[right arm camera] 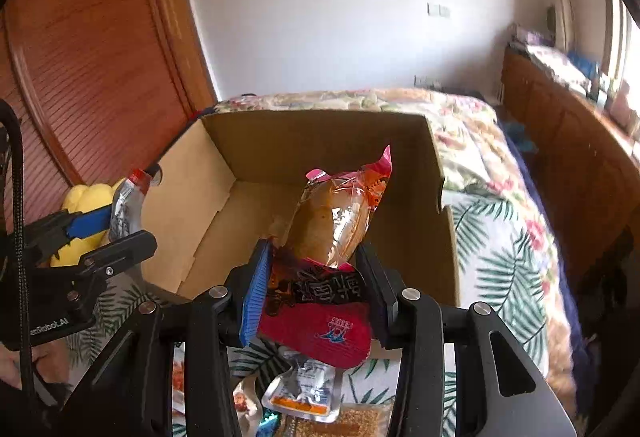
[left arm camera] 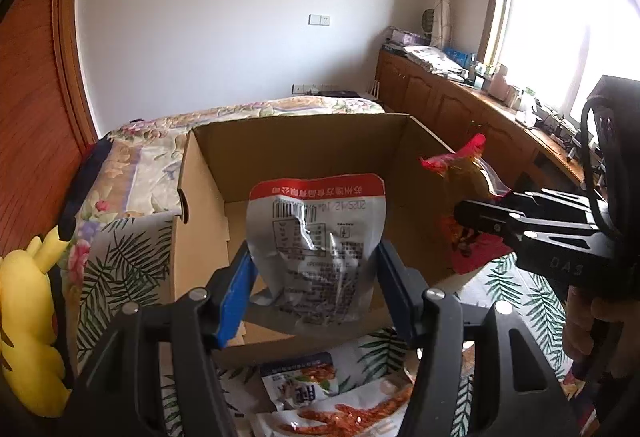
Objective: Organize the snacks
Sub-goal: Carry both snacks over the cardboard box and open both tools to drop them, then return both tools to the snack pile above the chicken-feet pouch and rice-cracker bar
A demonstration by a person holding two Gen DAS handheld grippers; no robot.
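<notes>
Left gripper clamps silver pouch over the open cardboard box on the bed; date "2025/12/14" reads upside down. Right gripper clamps red-and-clear snack bag above the same box. Only the right view shows "Robot.AI" on the left gripper's body; left view shows "DAS" on the right gripper.

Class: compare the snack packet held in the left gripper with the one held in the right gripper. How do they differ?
The silver packet is opaque foil with a red top band; the red packet has a clear window showing brown food. Both are clamped upright above the cardboard box.
</notes>
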